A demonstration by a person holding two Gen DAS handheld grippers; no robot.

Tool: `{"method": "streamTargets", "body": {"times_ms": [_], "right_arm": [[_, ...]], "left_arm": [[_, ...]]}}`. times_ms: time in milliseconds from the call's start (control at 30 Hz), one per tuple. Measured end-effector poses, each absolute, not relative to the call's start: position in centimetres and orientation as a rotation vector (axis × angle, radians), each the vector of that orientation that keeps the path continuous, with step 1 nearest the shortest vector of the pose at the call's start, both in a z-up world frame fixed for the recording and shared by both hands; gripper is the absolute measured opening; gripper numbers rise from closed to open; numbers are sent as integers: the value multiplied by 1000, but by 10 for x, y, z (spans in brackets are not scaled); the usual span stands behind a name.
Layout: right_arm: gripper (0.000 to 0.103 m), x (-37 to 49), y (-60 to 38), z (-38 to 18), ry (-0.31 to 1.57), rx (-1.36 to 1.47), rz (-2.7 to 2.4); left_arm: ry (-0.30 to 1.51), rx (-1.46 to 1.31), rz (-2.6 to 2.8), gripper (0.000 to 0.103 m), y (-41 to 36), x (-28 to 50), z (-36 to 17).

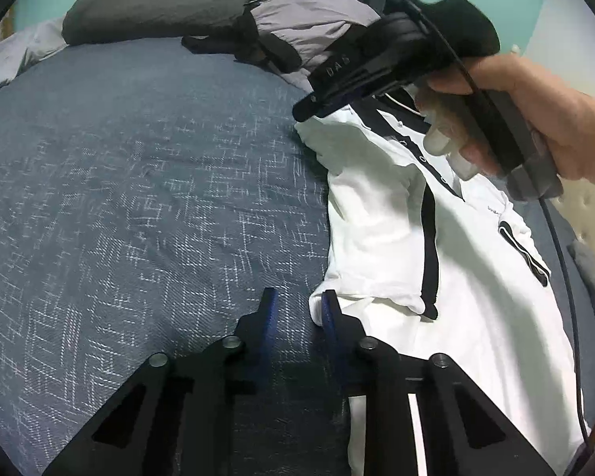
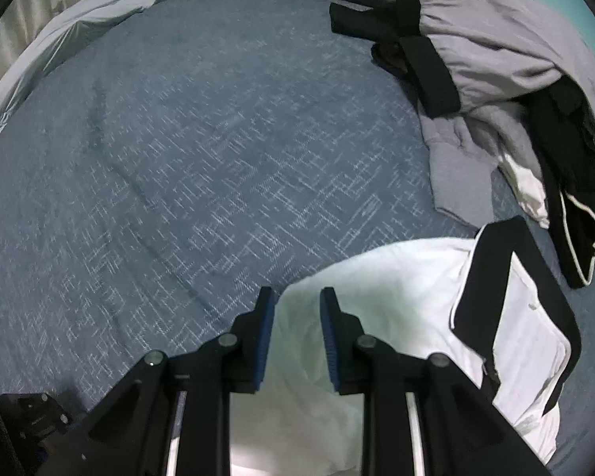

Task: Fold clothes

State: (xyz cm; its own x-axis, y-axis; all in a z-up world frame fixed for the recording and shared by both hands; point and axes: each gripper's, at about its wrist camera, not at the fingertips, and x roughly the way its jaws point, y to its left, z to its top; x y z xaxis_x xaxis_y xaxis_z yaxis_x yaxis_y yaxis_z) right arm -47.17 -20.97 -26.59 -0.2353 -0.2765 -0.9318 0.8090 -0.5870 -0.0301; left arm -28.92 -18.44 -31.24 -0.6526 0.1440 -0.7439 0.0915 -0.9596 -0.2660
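White polo shirt [image 1: 380, 214] with black trim spread on the blue patterned bed [image 1: 139, 182]. Left gripper [image 1: 295, 305] parted at its hem edge, holding nothing. Right gripper [image 2: 297, 309] parted over white cloth, "DAS" raised on its body. Grey garment pile [image 2: 492, 55] well apart.

I can't tell whether my right fingers [image 2: 266, 317] pinch the white shirt [image 2: 384, 277] between them, and its lower part runs behind them, off the bottom edge.
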Motion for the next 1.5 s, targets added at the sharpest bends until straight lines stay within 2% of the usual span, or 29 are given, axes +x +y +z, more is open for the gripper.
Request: {"method": "streamTargets", "body": {"times_ms": [233,300,333,367,500,700,1133,1367,1500], "right_arm": [[23,-471,-216,-280,787,1320,-1876],[23,-473,-212,-279,763,1312,-1888],[20,-473,-210,-277,752,1305,-1891],[9,-474,-209,-276,744,1297,-1888],[4,-478,-203,-267,673,1282,-1900],[3,-493,-190,-251,531,1269,-1964],[3,-538,-152,-272,-2,1443,-1958],[3,-532,-159,-271,23,1428,-1936],[3,-532,-161,-270,29,1432,-1929]], "left_arm": [[-454,-1302,2767,7,-184,-290,-317],[-468,-1304,2760,4,-186,-291,-317],[-470,-1305,2759,3,-186,-291,-318],[-471,-1306,2758,2,-187,-291,-318],[-473,-1311,2753,1,-189,-289,-319],[-479,-1320,2744,0,-192,-289,-322],[-502,-1319,2736,0,-204,-290,-322],[-600,-1224,2724,0,-216,-283,-307],[-527,-1242,2686,2,-202,-288,-313]]}}
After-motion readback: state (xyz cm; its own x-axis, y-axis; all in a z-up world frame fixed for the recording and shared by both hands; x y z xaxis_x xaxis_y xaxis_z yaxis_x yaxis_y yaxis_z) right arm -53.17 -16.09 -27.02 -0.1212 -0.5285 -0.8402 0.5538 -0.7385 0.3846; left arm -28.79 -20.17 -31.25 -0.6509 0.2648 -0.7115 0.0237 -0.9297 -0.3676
